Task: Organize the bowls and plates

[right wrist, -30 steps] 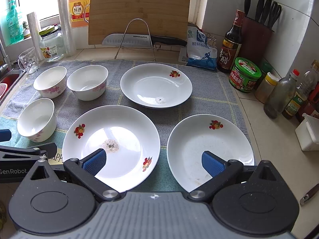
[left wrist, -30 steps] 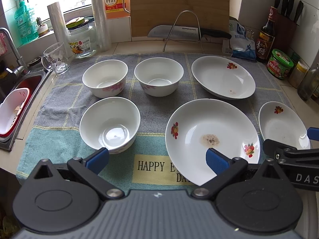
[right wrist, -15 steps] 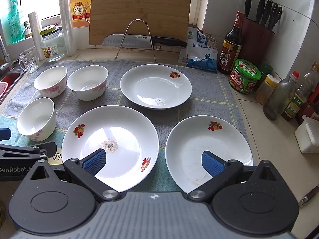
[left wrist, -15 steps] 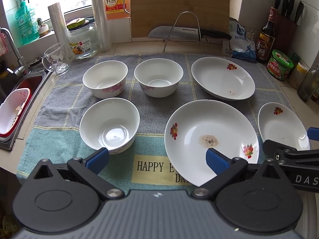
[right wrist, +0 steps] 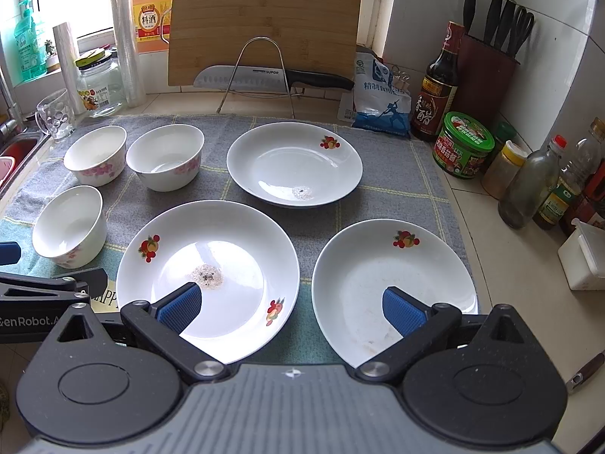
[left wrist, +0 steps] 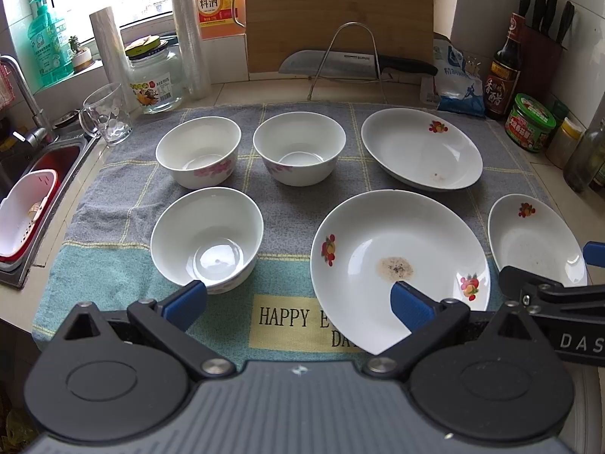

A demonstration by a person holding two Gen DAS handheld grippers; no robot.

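Bowls (left wrist: 207, 240) and plates (right wrist: 208, 272) are lying on the towel (left wrist: 295, 208) ahead of my tongs; my left gripper (left wrist: 298, 302) and right gripper (right wrist: 291, 304) are hovering spread apart, gripping nothing.

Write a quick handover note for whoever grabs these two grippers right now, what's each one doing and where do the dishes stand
Left hand-held gripper: open, holding nothing, hovering at the near edge of the towel.
Right hand-held gripper: open, holding nothing, over the near plates.
Bowls: three, all separate on the towel's left; near bowl, two behind.
Plates: large plate near centre with residue, right plate, far plate.
Done: nothing stacked.
Left: probably nest the bowls and stack the plates.
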